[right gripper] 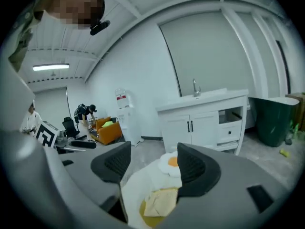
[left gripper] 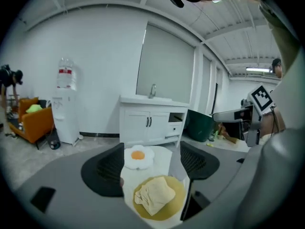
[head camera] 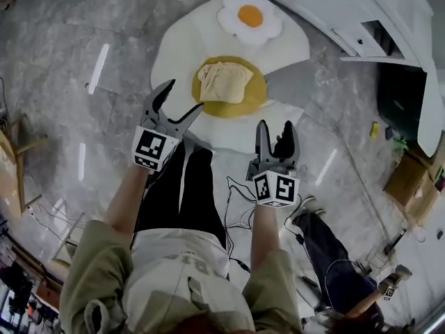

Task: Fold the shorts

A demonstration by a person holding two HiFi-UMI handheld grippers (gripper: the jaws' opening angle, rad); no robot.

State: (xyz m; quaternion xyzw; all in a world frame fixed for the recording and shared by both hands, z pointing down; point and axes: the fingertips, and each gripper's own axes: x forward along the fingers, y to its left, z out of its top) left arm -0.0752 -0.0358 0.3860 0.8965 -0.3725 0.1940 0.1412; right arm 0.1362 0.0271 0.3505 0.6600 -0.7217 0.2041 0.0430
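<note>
Down on the grey marble floor (head camera: 104,117), in front of a white sink cabinet (head camera: 348,12), lies a big white rug (head camera: 181,40) cut like a fried egg, with a round yellow yolk patch (head camera: 259,92) near its middle. It seems to serve as the working surface, since it keeps the cloth off the bare stone.

At the rug's far end rests a small egg-shaped cushion (head camera: 250,17), well apart from the work and, I'd say, only decoration.

The shorts (head camera: 224,82), a pale beige pair, sit on the yolk patch as a compact, roughly square packet with its layers stacked. From where I stand the folding looks done or very nearly so. One corner flap looks a little loose, though it is hard to be sure.

The person stands at the near edge of the rug with both tools raised above it, neither touching the cloth. The left gripper (head camera: 185,94) is angled towards the packet, and its fingers (left gripper: 107,168) are spread wide with nothing between them; its own view frames the shorts in the gap. The right gripper (head camera: 275,126) hangs nearer the person's legs. Its fingers (right gripper: 193,168) are also parted and empty. Holding both clear like this suits checking the fold before touching it up.
</note>
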